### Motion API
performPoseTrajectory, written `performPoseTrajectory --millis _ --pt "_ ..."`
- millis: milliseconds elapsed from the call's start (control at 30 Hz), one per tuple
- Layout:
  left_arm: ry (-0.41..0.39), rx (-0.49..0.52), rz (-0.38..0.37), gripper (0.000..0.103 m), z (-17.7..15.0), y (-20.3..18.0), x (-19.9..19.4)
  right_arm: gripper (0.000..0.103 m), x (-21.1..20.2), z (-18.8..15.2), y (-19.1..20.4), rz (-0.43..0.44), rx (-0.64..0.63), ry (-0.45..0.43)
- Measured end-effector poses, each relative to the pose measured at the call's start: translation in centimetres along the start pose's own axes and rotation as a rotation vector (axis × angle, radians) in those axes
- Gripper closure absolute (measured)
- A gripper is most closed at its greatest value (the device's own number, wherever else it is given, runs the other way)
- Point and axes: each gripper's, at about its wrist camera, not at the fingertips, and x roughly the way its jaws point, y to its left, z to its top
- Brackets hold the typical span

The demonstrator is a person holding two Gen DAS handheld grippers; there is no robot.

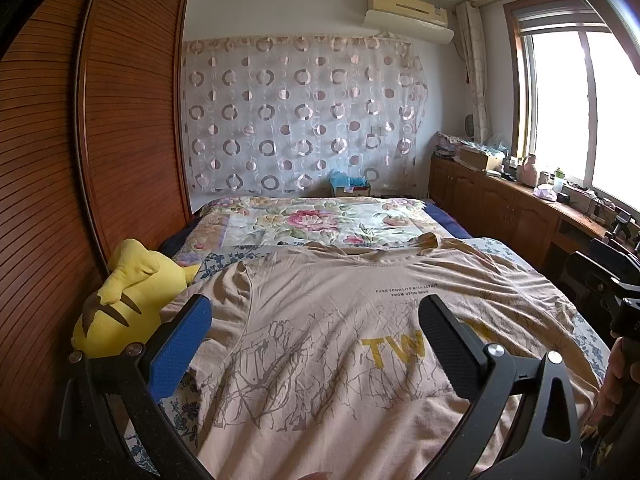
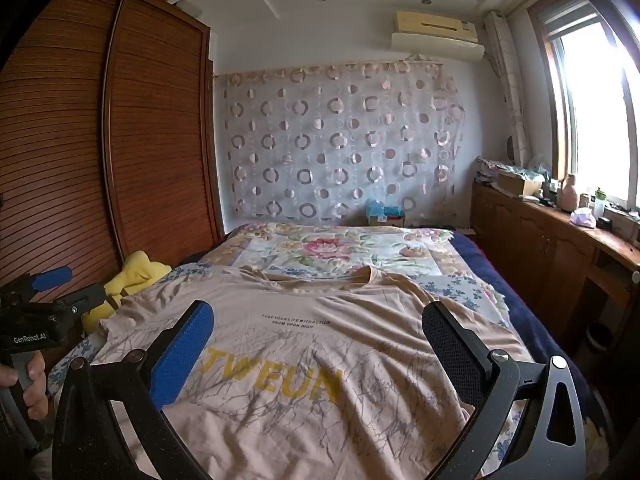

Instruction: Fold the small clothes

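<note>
A beige T-shirt (image 1: 340, 340) with yellow letters and a grey branch print lies spread face up on the bed, collar toward the far end. My left gripper (image 1: 316, 308) hovers open above its left half, nothing between the fingers. In the right wrist view the same T-shirt (image 2: 304, 368) fills the foreground. There my right gripper (image 2: 318, 316) stands open over the shirt's chest, its jaws wide apart and empty. A hand holds the left gripper's handle (image 2: 28, 336) at the left edge of that view.
A yellow plush toy (image 1: 124, 300) lies at the shirt's left sleeve, against the brown slatted wardrobe (image 1: 60, 200). A floral quilt (image 1: 320, 224) covers the far half of the bed. A wooden cabinet (image 1: 520, 208) with clutter runs along the right, under the window.
</note>
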Motion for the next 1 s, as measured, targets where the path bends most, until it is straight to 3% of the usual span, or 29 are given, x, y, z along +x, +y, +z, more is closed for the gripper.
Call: performPoseTrajectory --millis 1000 --pt "-0.009 -0.003 -0.001 0.000 1.4 -0.2 -1.4 0.000 0.2 0.0 0.2 -0.001 0.001 0.000"
